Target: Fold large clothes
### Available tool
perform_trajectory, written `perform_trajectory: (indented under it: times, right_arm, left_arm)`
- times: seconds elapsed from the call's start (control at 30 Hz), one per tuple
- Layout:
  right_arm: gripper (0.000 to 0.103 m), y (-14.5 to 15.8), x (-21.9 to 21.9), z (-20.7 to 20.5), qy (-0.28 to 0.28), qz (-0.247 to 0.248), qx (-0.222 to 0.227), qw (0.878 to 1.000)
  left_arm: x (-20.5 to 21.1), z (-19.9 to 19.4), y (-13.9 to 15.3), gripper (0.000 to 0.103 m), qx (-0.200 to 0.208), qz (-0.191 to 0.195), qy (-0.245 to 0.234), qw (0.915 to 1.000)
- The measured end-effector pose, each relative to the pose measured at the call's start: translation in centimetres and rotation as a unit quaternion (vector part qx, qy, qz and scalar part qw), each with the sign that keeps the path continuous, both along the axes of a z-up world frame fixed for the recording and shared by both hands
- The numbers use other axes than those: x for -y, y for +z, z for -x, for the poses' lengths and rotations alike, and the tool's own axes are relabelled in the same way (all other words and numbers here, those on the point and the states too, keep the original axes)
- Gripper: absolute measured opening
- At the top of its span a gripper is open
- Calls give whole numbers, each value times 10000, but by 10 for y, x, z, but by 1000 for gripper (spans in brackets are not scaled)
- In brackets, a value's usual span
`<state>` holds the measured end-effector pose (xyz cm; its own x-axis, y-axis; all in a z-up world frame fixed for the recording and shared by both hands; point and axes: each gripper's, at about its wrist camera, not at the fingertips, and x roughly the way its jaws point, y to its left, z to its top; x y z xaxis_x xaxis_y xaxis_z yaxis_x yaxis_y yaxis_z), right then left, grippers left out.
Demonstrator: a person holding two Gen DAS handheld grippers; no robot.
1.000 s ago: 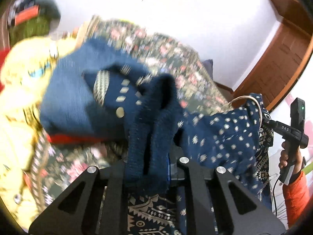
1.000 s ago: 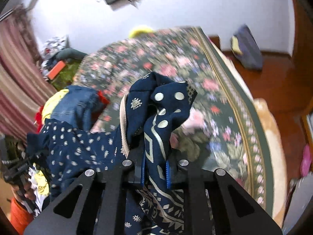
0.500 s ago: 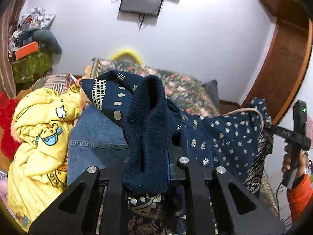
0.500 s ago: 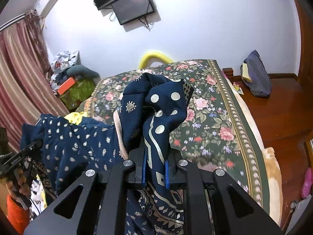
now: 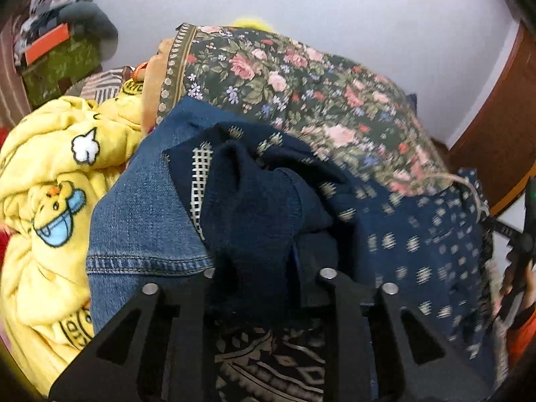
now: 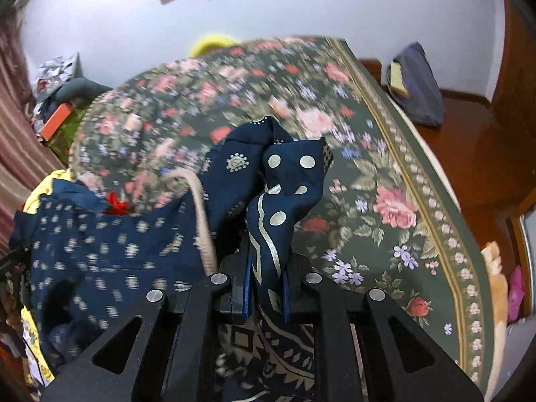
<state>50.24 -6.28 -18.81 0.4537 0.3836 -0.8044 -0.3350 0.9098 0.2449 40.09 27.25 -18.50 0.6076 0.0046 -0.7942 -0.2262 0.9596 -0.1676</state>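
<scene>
Fabric fills the left wrist view: the left gripper [image 5: 264,284] has a thick bunch of the navy patterned garment [image 5: 418,234] between its jaws, which are opening, and the dark cloth hides the pads, so I cannot tell whether they press on it. The garment spreads to the right across the frame, printed with small pale motifs, a beige cord [image 5: 469,187] lying along its far edge. Under and left of the bunch lies a pair of blue jeans [image 5: 140,214], hem stitching showing, and left of those a crumpled yellow fleece [image 5: 50,174] with cartoon ducks and a cloud. Behind them the bed carries a dark green floral bedspread [image 5: 301,80]. At the far right edge, a hand [image 5: 522,288] in an orange sleeve grips a black handle. At upper left a green box [image 5: 57,67] is piled with an orange item and grey cloth; its inside is not visible. In the right wrist view, the right gripper [image 6: 266,288] is nearly closed, its jaws clamped on a fold of the same navy patterned garment [image 6: 288,181], here showing large pale dots and a curving stripe, standing up above the fingers. The rest of the garment hangs to the left, blurred, over the near part of the floral bedspread [image 6: 385,174]. A dark bag [image 6: 418,87] lies on the wooden floor [image 6: 469,154] beyond the bed.
</scene>
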Motion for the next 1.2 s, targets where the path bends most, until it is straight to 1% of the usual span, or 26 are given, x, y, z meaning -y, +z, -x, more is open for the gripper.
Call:
perform_trajectory:
  times: [0.07,0.1,0.13,0.3,0.37,0.4,0.47,0.53,0.57,0.63,0.67,0.73,0.87,1.0,1.1,1.2]
  right_arm:
    - [15,-3,2,0,16,18,-42,10000]
    - [19,-2,1,2,15,59,-40,10000]
    - [19,0,3,5,3,122,-48,9999]
    - [20,14,4,17,15,516,-167,9985]
    - [20,21,4,26,75,655,-106,9978]
    - [23,27,5,32,113,719,-46,9973]
    - [29,40,7,49,229,757,87,9968]
    - [43,56,10,69,289,753,238,9965]
    - [47,63,11,77,308,752,315,9962]
    - [58,79,14,100,340,747,566,9950]
    - [60,85,14,107,338,762,646,9944]
    - [71,98,18,127,339,785,801,9931]
    - [74,117,23,154,364,666,951,9926]
    - [77,129,31,181,340,631,1085,9915]
    - [80,131,36,199,361,631,1141,9908]
    - [81,127,42,215,390,581,1056,9919]
  left_arm:
    - [-1,1,-6,29,-47,5,-14,10000]
    - [-1,3,-7,29,-45,21,-19,10000]
    - [1,4,-7,29,-44,7,-35,10000]
    - [15,12,2,39,-218,-355,-198,9989]
    - [21,19,9,41,-252,-434,-257,9984]
    - [24,24,14,43,-244,-440,-262,9984]
    - [27,35,22,46,-197,-446,-259,9985]
    - [31,46,32,47,-138,-419,-300,9986]
    - [33,53,37,48,-111,-410,-321,9986]
    - [37,66,48,49,-47,-416,-360,9985]
    - [39,75,54,51,3,-432,-379,9983]
    - [44,93,66,54,114,-494,-408,9979]
    - [52,127,84,61,277,-608,-493,9965]
    - [59,161,95,62,391,-717,-573,9950]
    - [62,186,96,64,415,-701,-620,9947]
    - [62,208,88,68,382,-663,-629,9951]
